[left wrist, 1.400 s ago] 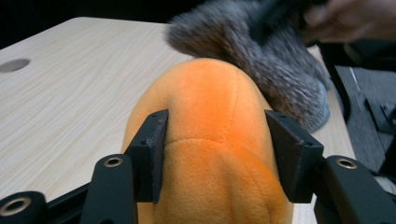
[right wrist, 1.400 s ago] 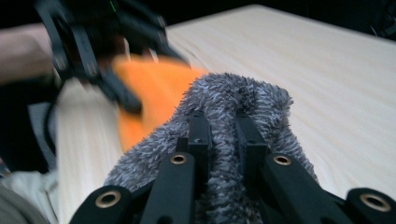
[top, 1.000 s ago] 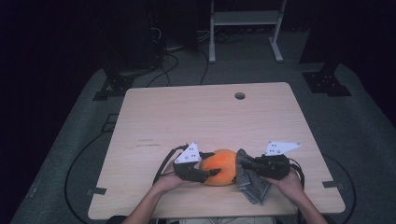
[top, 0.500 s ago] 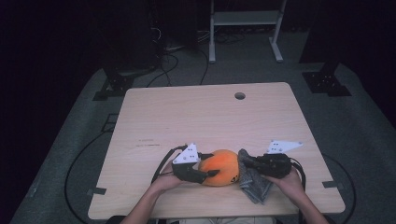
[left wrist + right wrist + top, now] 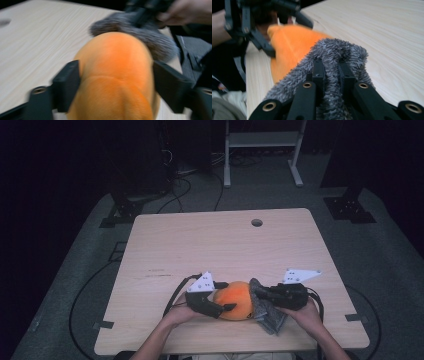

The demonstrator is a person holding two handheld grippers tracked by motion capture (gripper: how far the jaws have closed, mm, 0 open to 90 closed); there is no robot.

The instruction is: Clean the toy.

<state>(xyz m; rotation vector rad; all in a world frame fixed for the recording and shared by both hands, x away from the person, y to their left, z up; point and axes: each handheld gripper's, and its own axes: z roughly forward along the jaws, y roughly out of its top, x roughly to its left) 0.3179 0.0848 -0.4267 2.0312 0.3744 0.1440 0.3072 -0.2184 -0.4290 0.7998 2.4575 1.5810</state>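
The orange toy [image 5: 117, 75] lay between the left tongs [image 5: 226, 308], whose jaws had just been opening off it; the right tongs [image 5: 331, 65] pinched its grey fur [image 5: 337, 51].

The plush ball [image 5: 235, 300] lies on the table [image 5: 200, 245], beside the fuzzy cloth [image 5: 267, 317].

The soft thing between my left gripper's [image 5: 226, 307] black jaws is plain bright orange [image 5: 115, 75], one even shade with no print. Just beside it, the fuzzy cloth [image 5: 334, 55] pinched in my right gripper [image 5: 331, 65] is a speckled grey, dark and light fibres mixed. My grippers are black, each topped with a pale grey plate [image 5: 302, 275]. The table [image 5: 200, 245] is light wood with fine grain lines.
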